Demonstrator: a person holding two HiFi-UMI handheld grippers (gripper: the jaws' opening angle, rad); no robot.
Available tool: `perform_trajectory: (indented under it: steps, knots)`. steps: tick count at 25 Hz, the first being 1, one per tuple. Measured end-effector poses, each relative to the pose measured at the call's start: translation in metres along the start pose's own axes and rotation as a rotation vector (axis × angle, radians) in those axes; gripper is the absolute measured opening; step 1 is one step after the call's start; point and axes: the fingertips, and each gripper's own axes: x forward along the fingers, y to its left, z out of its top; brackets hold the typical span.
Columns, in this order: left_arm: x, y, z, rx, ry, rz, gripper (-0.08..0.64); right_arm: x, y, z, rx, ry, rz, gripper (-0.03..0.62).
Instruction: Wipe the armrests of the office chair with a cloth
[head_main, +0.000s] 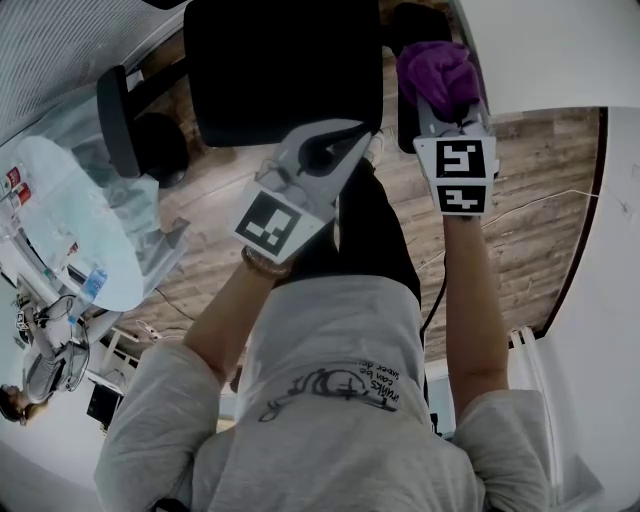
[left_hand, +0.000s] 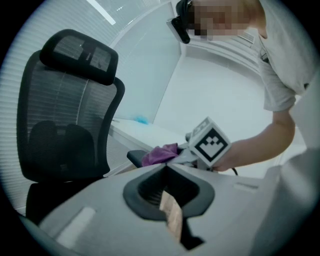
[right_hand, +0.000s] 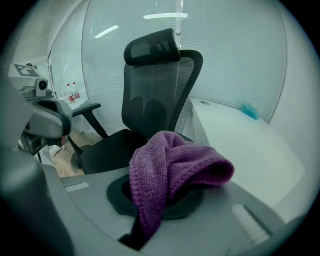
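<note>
The right tool was clamped on a purple cloth, a fold pinched between its jaws and the rest bunched in a soft heap over them. In the right gripper view the cloth filled the jaws and spilled down in front of the tool. The cloth was held down on the front of the black armrest on the desk side of the office chair; from the left gripper view the cloth sat on top of the pad, with the right tool's marker cube just behind it.

The left tool had its jaws pressed together with nothing between them, and hung over the front edge of the chair's seat, apart from it. Its closed tips pointed toward the cloth and the right tool.

The chair had a mesh back and a headrest. Its other armrest stood out on the far side, well apart from both tools. A white desk ran just beside the wiped armrest, and a wooden floor lay below.
</note>
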Motion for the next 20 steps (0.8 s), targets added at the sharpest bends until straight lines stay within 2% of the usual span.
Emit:
perform_trajectory:
  steps: [10, 14, 17, 20]
  knots:
    - [0.002, -0.002, 0.004, 0.007, 0.007, -0.001, 0.000, -0.050, 0.036, -0.051, 0.012, 0.003, 0.003, 0.034]
    - [0.000, -0.008, 0.017, 0.014, -0.005, -0.010, 0.000, -0.054, 0.042, -0.054, -0.001, 0.006, -0.002, 0.032]
    - [-0.003, -0.014, 0.033, 0.022, -0.014, -0.015, 0.000, -0.057, 0.043, -0.052, 0.026, 0.031, 0.024, 0.034]
    - [-0.007, -0.017, 0.052, 0.036, -0.031, -0.013, 0.000, -0.069, 0.038, -0.038, 0.037, -0.004, 0.015, 0.034]
